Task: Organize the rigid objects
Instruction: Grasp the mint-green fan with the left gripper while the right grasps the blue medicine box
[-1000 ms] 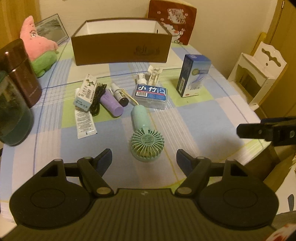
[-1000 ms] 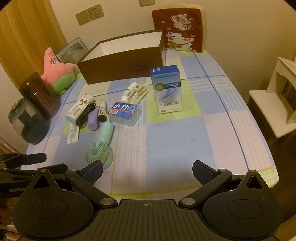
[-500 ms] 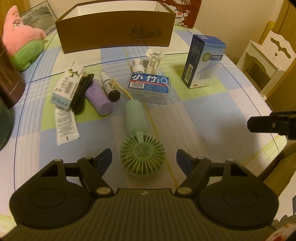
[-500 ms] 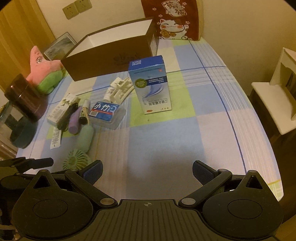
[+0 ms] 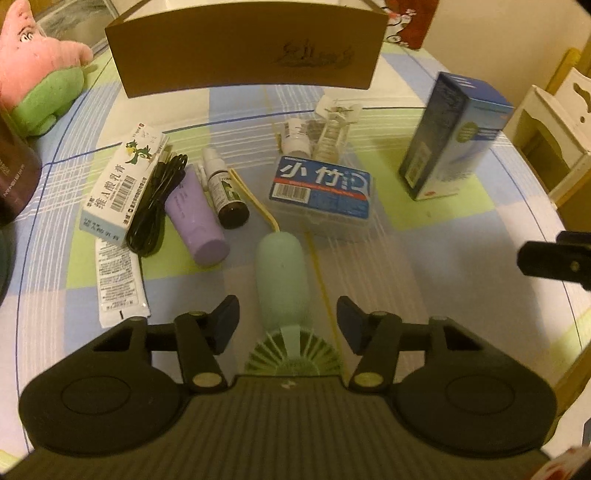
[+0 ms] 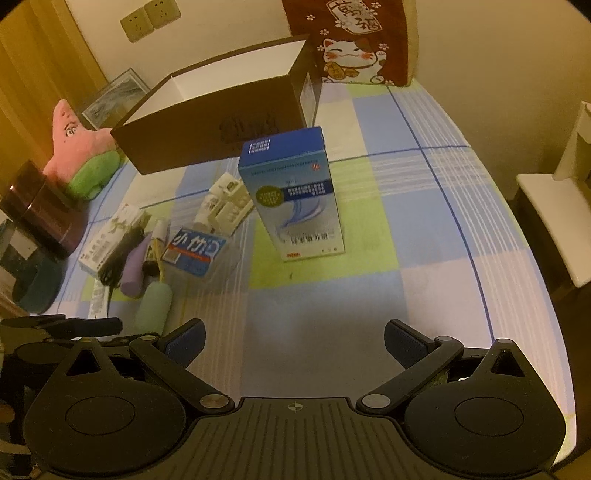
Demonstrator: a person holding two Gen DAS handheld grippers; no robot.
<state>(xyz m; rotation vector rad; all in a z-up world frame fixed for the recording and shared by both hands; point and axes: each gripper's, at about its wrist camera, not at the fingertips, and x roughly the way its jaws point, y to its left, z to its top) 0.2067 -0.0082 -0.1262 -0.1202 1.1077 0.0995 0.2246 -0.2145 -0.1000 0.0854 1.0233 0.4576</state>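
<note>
Mint fan [image 5: 282,280]: handle points away toward brown box [image 5: 243,48], head nearest camera.
left gripper [image 5: 288,321]: lower than before, jaws just narrowed, straddling handle, not touching.
right gripper [image 6: 293,343]: jaws spread, empty.

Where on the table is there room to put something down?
The bare cloth right of the tall blue box, out to the table edge, is free, and so is the near strip before the right gripper. It is crowded left of the blue box, from the mint fan up toward the brown box.

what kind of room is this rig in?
Probably a home room, a dining or living area: a table under a checked tablecloth, a pink star plush toy, a lucky-cat cushion on the chair behind, wall sockets.
</note>
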